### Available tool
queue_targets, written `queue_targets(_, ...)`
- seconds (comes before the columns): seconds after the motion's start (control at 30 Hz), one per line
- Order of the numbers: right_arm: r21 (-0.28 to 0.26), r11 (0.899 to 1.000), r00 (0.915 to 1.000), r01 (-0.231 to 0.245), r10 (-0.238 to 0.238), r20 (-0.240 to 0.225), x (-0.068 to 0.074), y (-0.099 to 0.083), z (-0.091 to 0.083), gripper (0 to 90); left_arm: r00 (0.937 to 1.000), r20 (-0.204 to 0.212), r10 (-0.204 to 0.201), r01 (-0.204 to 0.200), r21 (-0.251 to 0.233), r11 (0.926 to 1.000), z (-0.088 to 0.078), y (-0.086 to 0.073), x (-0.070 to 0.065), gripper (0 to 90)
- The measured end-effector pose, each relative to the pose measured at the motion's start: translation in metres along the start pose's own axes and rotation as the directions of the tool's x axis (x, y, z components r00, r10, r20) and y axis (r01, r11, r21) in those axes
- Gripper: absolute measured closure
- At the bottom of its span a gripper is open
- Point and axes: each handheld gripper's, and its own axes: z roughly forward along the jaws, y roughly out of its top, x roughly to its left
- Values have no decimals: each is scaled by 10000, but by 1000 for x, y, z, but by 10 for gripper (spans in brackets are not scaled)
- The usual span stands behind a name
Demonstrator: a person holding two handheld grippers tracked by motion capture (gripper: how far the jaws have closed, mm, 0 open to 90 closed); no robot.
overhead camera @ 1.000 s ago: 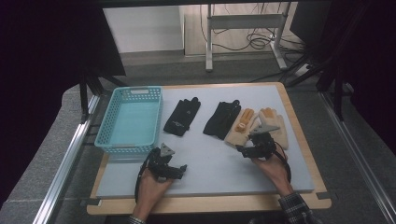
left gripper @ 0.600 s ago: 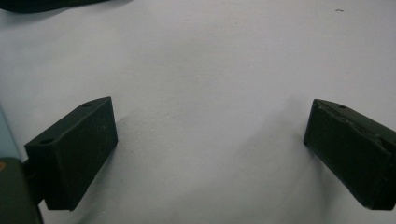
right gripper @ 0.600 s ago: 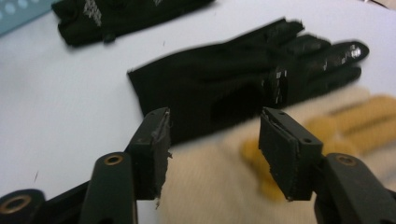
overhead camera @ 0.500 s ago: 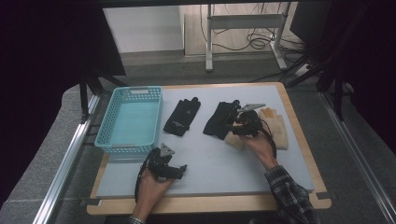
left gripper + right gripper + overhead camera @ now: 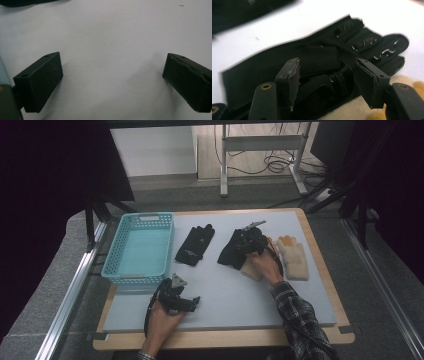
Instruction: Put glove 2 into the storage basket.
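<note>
Four gloves lie on the table, none yet in the blue basket [image 5: 139, 251] by the left edge — our right gripper [image 5: 248, 241], jaws spread, straddles the black glove [image 5: 317, 57] mid-table without pinching it, while our left gripper [image 5: 112, 82] waits spread open near the front edge.

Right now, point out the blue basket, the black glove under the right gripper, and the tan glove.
blue basket [image 5: 111, 270], high view, near-left rim.
black glove [image 5: 272, 60], right gripper view, cuff area.
tan glove [image 5: 296, 259], high view, palm.
</note>
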Motion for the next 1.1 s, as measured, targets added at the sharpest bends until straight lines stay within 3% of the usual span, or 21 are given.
queue_targets(0.07, 272, 9996, 10000, 63, -62, -54, 0, -1, 6, 413, 10000, 7, -11, 11, -10, 10000, 0, 0, 0, 33)
queue_targets(0.23, 291, 9979, 9959, -579, 598, -677, -5, -3, 6, 581, 10000, 3, -8, 8, -10, 10000, 0, 0, 0, 33)
queue_targets(0.33, 345, 9984, 9952, -453, 481, -850, -1, -2, 5, 743, 10000, 5, -7, 7, -6, 10000, 0, 0, 0, 33)
queue_targets(0.4, 432, 9987, 9967, -253, 285, -757, 4, 0, 5, 804, 10000, -1, 2, -2, 6, 10000, 0, 0, 0, 33)
queue_targets(0.53, 471, 9989, 9979, -67, 98, -645, 6, 3, 4, 825, 10000, 3, 0, 0, 8, 10000, 0, 0, 0, 33)
queue_targets(0.67, 92, 9999, 9972, -44, 51, -745, 6, 3, -5, 827, 10000, 10, -15, 15, -5, 10000, 0, 0, 0, 33)
queue_targets(0.83, -393, 9992, 9933, -31, -15, -1154, 12, 7, -26, 828, 10000, -1, 6, -6, 10, 10000, 0, 0, 0, 33)
queue_targets(0.87, -598, 9982, 9906, 55, -136, -1362, 16, 8, -37, 827, 10000, 0, 7, -7, 12, 10000, 0, 0, 0, 33)
queue_targets(1.0, -778, 9970, 9861, 42, -171, -1651, 22, 8, -52, 827, 10000, -2, 11, -11, 16, 10000, 0, 0, 0, 33)
queue_targets(1.1, -993, 9950, 9774, -76, -136, -2109, 31, 5, -70, 827, 10000, 7, -5, 5, 0, 10000, 0, 0, 0, 33)
